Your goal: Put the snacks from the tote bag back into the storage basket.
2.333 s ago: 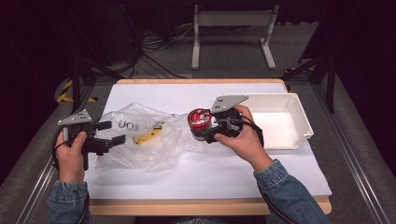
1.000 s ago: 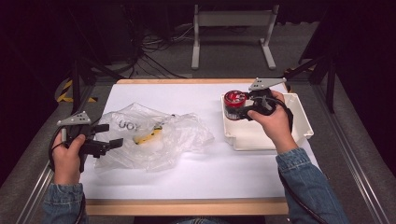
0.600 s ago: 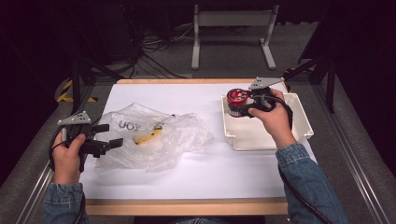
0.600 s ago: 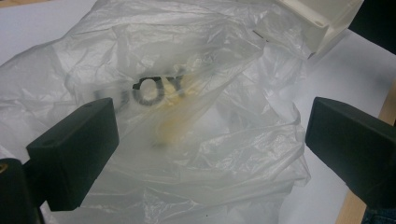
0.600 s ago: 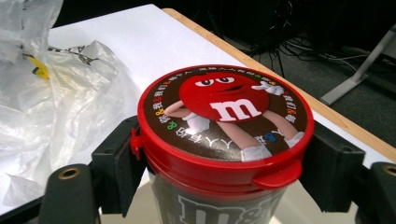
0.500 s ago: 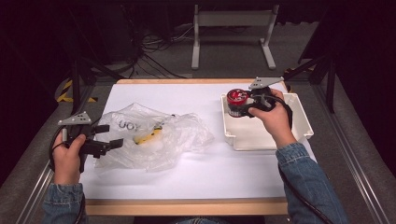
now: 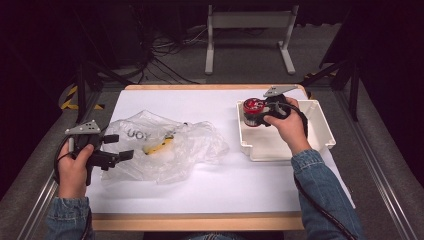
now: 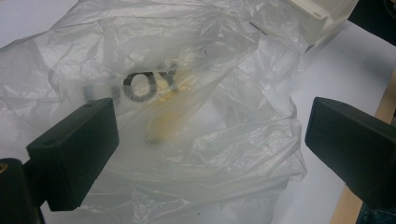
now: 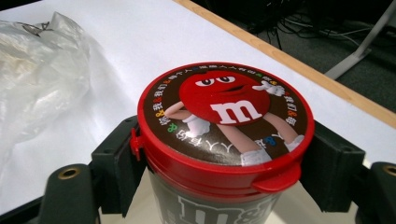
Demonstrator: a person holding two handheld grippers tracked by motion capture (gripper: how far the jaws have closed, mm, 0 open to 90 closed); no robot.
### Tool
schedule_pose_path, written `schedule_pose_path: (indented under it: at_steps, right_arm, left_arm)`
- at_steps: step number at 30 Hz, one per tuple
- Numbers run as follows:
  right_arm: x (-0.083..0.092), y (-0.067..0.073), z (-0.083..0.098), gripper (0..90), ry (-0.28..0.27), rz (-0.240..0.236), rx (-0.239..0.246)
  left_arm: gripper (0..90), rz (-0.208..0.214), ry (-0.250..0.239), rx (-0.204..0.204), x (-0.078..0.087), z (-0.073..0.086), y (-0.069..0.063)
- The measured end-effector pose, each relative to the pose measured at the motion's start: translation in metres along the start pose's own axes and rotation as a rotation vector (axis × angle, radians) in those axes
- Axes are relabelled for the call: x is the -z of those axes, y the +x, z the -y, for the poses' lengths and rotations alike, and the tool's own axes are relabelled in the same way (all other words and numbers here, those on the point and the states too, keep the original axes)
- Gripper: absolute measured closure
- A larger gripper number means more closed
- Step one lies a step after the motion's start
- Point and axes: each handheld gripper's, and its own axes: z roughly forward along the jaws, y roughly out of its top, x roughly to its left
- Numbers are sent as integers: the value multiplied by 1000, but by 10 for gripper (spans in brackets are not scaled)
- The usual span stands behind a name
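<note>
A candy can with a red lid [image 7: 253, 111] [image 9: 223, 126] is clamped between the jaws of my right gripper [image 7: 257, 116], upright over the left end of the white tray [image 7: 320, 131]. Its dark body sits below the tray's rim. Left of the table's middle lies a crumpled clear plastic bag [image 7: 165, 145] [image 8: 187, 121] with a yellow item [image 7: 157, 145] [image 8: 168, 122] inside. My left gripper [image 7: 119, 146] stands open at the bag's left edge, its jaws spread wide with the bag in front of them and nothing gripped.
White paper [image 7: 220, 185] covers the wooden table, whose front edge [image 7: 195, 221] is bare wood. A metal stand [image 7: 250, 20] and cables lie on the floor beyond the table. The rest of the tray is empty.
My right gripper has carried the can from beside the bag over to the tray and lowered it into the tray's left end. The left gripper has stayed where it was.
</note>
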Motion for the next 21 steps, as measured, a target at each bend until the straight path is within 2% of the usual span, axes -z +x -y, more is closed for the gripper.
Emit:
schedule_pose_path:
  at_steps: [6,13,16,17,21]
  right_arm:
    - [-10,-6,10,243,10,7,-12]
    - [-21,-11,24,243,6,2,7]
    - [-23,-12,27,243,14,0,10]
    - [-24,-12,28,243,13,-2,13]
    - [-26,-14,32,244,10,-7,19]
  left_arm:
    - [39,4,3,-4,-2,-1,-1]
    - [39,12,5,3,-3,-1,-1]
    - [39,8,11,-10,-4,-1,0]
    - [39,13,11,0,-5,-1,-1]
    - [39,14,21,-4,-8,-1,-1]
